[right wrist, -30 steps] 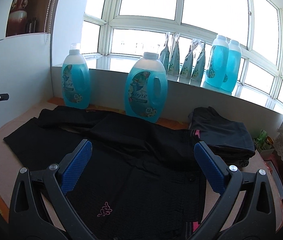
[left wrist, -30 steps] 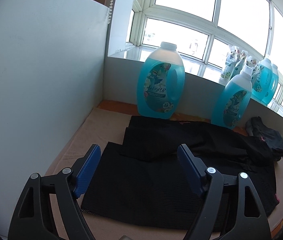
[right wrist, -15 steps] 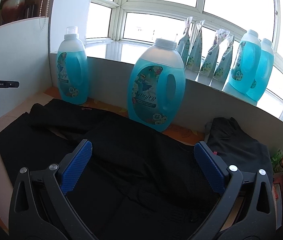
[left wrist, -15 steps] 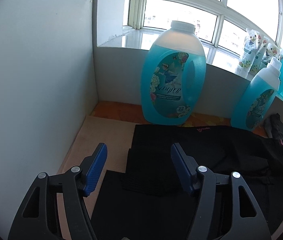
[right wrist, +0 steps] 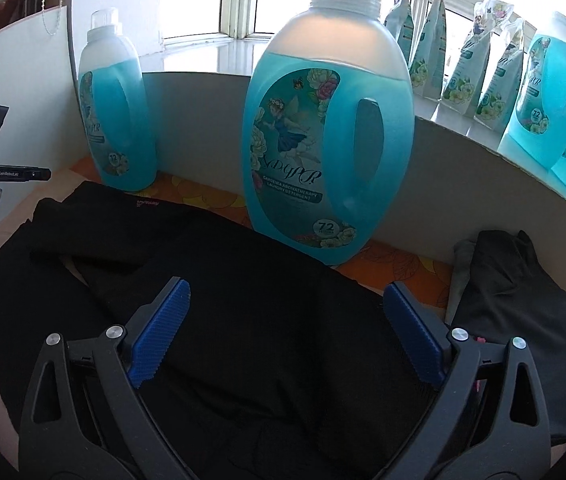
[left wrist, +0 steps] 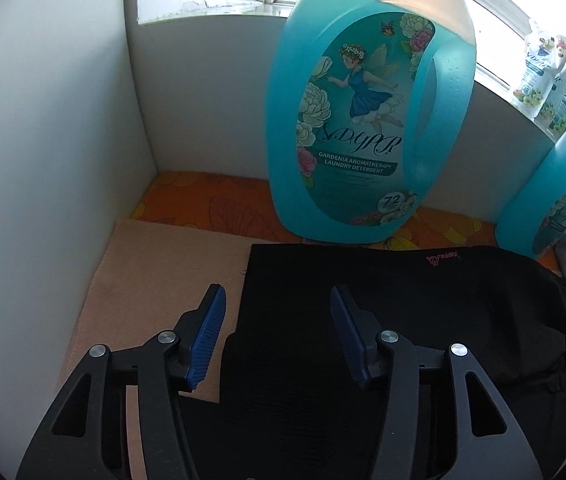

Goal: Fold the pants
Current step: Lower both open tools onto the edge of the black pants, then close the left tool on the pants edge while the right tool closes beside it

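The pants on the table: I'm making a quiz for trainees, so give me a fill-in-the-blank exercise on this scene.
1. The pants are ____ in colour.
2. The liquid in the detergent jug is ____.
3. The small logo near the pants' far edge is ____.
4. The pads of the left gripper are ____.

Missing words: black; blue; pink; blue

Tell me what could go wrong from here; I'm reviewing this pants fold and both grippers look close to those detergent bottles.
1. The left gripper is closing over the far edge of the black pants, just in front of a big detergent bottle; a lift might knock it.
2. The right gripper, also closing, faces another bottle standing at the pants' edge.
3. The layers overlap unevenly, so a pinch may catch only one.
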Demonstrator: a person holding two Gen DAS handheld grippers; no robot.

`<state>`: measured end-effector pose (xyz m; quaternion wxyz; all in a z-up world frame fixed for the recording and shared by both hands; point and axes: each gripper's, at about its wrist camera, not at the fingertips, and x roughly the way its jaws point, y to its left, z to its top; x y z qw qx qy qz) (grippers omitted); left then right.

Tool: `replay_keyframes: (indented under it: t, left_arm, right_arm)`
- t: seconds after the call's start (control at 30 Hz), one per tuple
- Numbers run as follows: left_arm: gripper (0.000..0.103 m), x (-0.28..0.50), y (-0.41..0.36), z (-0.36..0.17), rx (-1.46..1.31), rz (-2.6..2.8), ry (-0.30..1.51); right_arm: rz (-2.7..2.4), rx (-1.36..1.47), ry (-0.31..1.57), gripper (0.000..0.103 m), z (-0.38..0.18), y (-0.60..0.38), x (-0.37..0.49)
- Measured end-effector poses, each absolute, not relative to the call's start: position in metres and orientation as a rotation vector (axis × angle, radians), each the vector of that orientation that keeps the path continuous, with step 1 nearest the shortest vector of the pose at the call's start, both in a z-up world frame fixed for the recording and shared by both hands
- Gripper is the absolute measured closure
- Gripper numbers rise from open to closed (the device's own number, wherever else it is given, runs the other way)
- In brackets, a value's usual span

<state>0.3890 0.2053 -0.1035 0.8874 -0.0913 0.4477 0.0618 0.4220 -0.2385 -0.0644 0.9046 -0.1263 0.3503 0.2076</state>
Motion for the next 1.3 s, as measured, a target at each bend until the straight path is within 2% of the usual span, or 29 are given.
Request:
replay_keyframes:
  t: [0.23, 0.37, 0.63, 0.8, 0.87, 0.93, 1.0, 1.23, 1.3]
  left_arm:
    - [0.051, 0.426, 0.216, -0.134, -0.227, 0.145, 0.986]
    - [0.051, 0.438, 0.218, -0.152, -0.254, 0.137, 1.016]
    - [0.051, 0.447, 0.224, -0.162, -0.3, 0.141, 0.995]
    - [0.051, 0.443, 0.212, -0.163, -0.21, 0.148, 0.974]
    - [0.059, 0.442, 0.208, -0.162, -0.174, 0.16, 0.964]
    - [0.073, 0.441, 0.207, -0.161, -0.158, 0.171, 0.956]
    - [0.082, 0.439, 0.209, -0.158, -0.159, 0.184, 0.948]
    - [0.097, 0.434, 0.217, -0.153, -0.168, 0.182, 0.93]
    - [0.099, 0.433, 0.21, -0.156, -0.185, 0.181, 0.923]
  right_arm:
    - [0.456, -0.276, 0.764, 0.009, -0.084, -0.232, 0.458]
    - [0.476, -0.274, 0.792, 0.018, -0.096, -0.231, 0.474]
    - [0.448, -0.348, 0.826, 0.018, -0.119, -0.227, 0.502]
    - [0.429, -0.343, 0.872, 0.018, -0.139, -0.235, 0.522]
    - [0.426, -0.329, 0.89, 0.018, -0.145, -0.237, 0.528]
    - [0.427, -0.318, 0.899, 0.018, -0.15, -0.236, 0.533]
    - [0.43, -0.312, 0.908, 0.018, -0.155, -0.235, 0.536]
    - [0.439, -0.34, 0.941, 0.018, -0.171, -0.225, 0.54]
    - [0.437, -0.335, 0.937, 0.022, -0.172, -0.224, 0.54]
